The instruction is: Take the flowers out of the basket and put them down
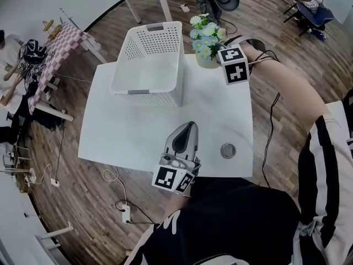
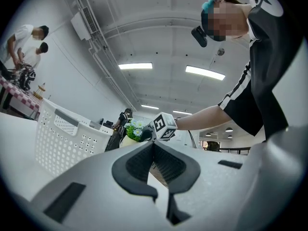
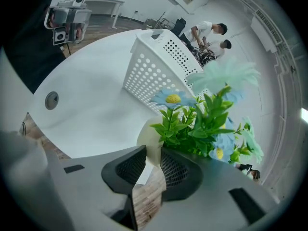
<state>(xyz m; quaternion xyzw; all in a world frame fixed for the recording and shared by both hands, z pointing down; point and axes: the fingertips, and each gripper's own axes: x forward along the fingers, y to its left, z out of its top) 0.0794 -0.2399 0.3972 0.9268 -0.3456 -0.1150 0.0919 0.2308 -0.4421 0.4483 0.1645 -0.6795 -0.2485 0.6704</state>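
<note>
The flowers point(image 1: 206, 36), blue and white blooms in a cream pot point(image 1: 206, 61), are outside the basket point(image 1: 165, 25). In the head view they stand just beside its wall at 3 o'clock, at the far edge of the white table point(image 1: 132, 137). Whether the pot base touches the table cannot be determined. The right gripper point(image 3: 153, 160) is clamped on the pot rim, one pad inside and one outside. The left gripper point(image 1: 187, 131) is at 6 o'clock from the basket, jaws together and holding nothing. A round metal disc point(image 1: 228, 150) lies at 3 o'clock from it.
</note>
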